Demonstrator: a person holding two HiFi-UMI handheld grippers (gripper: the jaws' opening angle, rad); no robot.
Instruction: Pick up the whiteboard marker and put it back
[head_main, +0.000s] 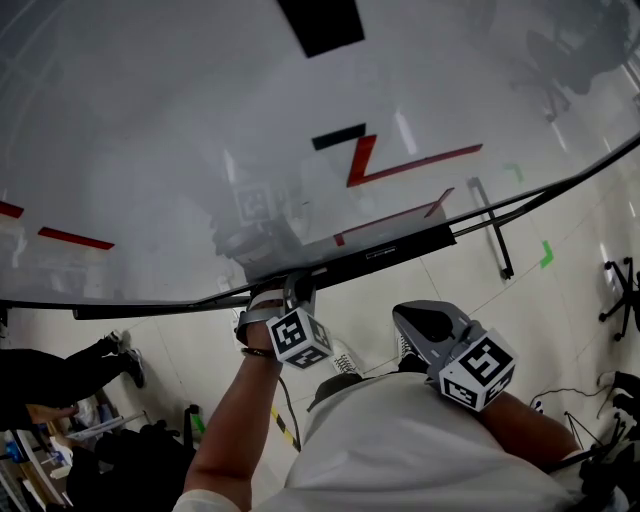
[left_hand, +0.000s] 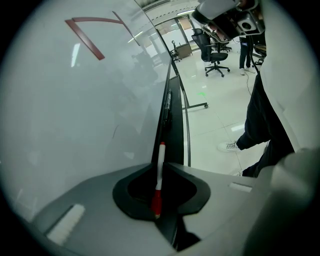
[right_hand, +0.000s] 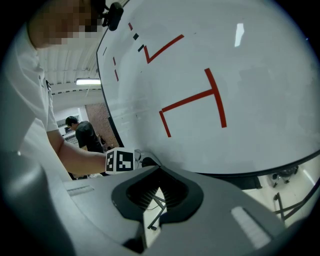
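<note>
Dim head view — ceiling-light glare on whiteboard (head_main: 150, 130) — fisheye edges.

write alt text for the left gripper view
The left gripper is shut on a red and white marker, which points along the black tray under the whiteboard. Red lines mark the board; an office floor with chairs lies right.

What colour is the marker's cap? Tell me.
Red, on a white marker; the left gripper view shows it best.

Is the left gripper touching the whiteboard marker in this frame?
Touching. The left gripper view shows the left gripper closed on the whiteboard marker. It pinches the marker near its red end, and the white barrel sticks out past the jaws.
</note>
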